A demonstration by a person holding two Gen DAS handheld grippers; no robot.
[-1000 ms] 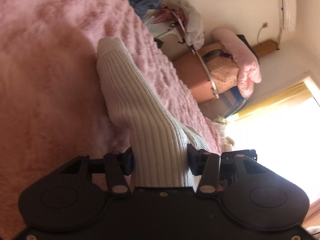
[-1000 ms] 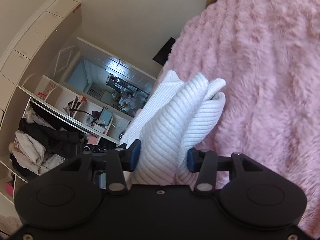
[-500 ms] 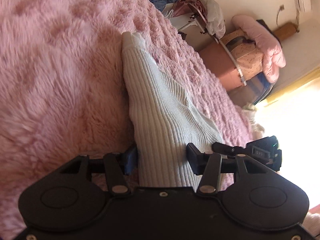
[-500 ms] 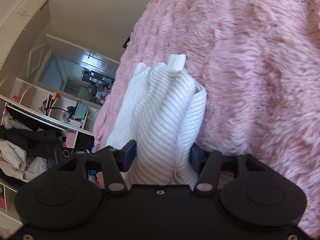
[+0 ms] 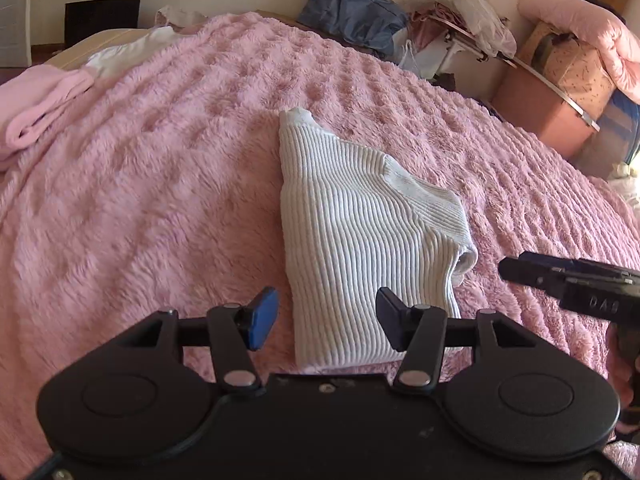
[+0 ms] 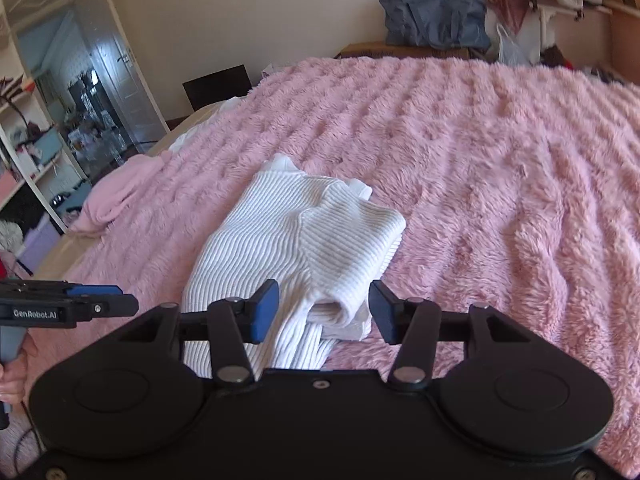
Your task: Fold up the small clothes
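A white ribbed knit garment (image 5: 360, 232) lies folded flat on the pink fluffy blanket (image 5: 160, 200); it also shows in the right wrist view (image 6: 296, 248). My left gripper (image 5: 326, 320) is open and empty, just above the garment's near edge. My right gripper (image 6: 324, 312) is open and empty, over the garment's near right corner where a rolled cuff lies. Each gripper shows at the edge of the other's view: the right one (image 5: 568, 280) and the left one (image 6: 68, 306).
A folded pink cloth (image 5: 36, 108) and a white cloth (image 5: 132, 50) lie at the blanket's far left edge. A blue bag (image 6: 432, 16), boxes (image 5: 560, 92) and piled clothes stand beyond the bed. Shelves and a mirrored door (image 6: 80, 92) are at left.
Both grippers let go of the white garment and opened. It now lies flat on the blanket. Both grippers drew back and levelled out.
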